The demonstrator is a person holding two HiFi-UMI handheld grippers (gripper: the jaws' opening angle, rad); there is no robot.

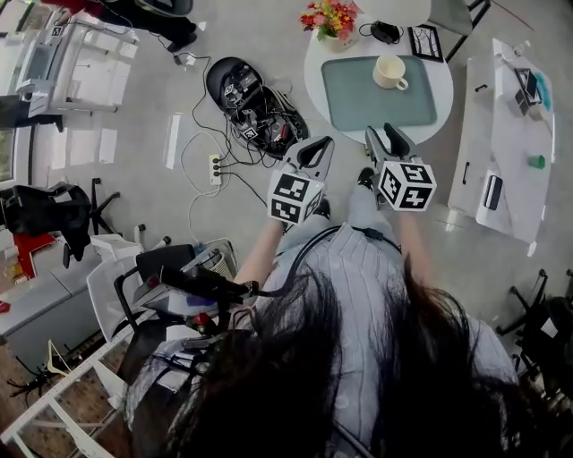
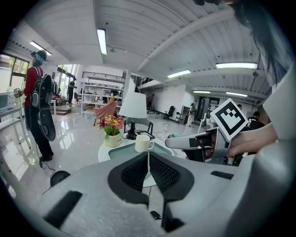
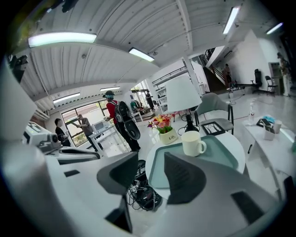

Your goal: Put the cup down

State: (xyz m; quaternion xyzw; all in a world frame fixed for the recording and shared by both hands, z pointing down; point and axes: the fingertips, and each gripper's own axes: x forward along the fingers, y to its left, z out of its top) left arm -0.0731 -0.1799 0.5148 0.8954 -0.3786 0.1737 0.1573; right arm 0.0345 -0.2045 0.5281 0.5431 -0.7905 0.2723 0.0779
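A cream cup (image 1: pixel 390 72) stands upright on the green mat (image 1: pixel 358 112) of the round white table (image 1: pixel 312 76), with nothing touching it. Both grippers hang well short of the table, close in front of the person. My left gripper (image 1: pixel 312 152) is shut, its ribbed pads (image 2: pixel 162 172) meeting with only a hairline gap, and the cup (image 2: pixel 143 143) shows beyond them. My right gripper (image 1: pixel 388 139) is open partway, nothing between its pads (image 3: pixel 182 178), and the cup (image 3: pixel 193 142) stands far ahead of it on the mat.
On the table stand a flower pot (image 1: pixel 331 22), a black lamp base (image 1: pixel 385 31) and a picture frame (image 1: pixel 425 41). A tangle of cables and a black case (image 1: pixel 255 103) lies on the floor left of the table. A white desk (image 1: pixel 510 134) stands to the right. A person with a backpack (image 2: pixel 39 99) stands far off.
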